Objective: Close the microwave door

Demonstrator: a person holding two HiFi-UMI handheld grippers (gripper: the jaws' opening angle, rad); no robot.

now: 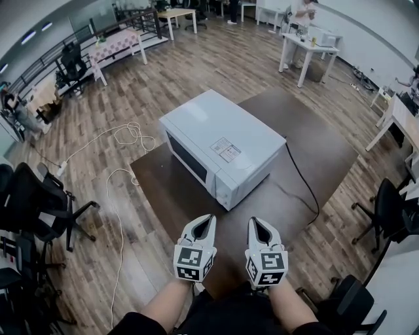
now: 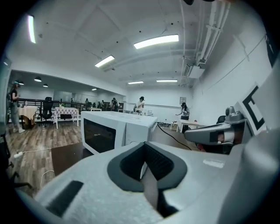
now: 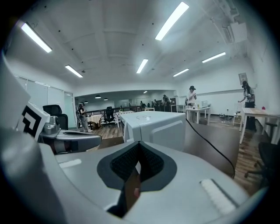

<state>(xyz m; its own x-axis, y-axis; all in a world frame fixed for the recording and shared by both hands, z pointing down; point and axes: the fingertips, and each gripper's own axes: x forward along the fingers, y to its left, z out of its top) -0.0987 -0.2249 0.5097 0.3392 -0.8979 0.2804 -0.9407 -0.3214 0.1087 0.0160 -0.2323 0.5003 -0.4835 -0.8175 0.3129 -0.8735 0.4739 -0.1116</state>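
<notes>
A white microwave (image 1: 219, 144) stands on a dark brown table (image 1: 314, 150), its dark-windowed door (image 1: 190, 159) flush with the front. Both grippers hover side by side over the table's near edge, a short way in front of the microwave's control-panel corner and apart from it. My left gripper (image 1: 208, 219) is shut with nothing in it, and so is my right gripper (image 1: 256, 221). In the left gripper view the microwave (image 2: 109, 129) lies ahead beyond the left gripper (image 2: 144, 148). The right gripper view shows its side (image 3: 157, 127) past the right gripper (image 3: 139, 146).
A black power cable (image 1: 302, 178) runs from behind the microwave across the table to its right edge. White cords (image 1: 124, 137) lie on the wooden floor at left. Office chairs (image 1: 39, 203) stand at left and at right (image 1: 386, 209). White tables and a person (image 1: 301, 13) are far back.
</notes>
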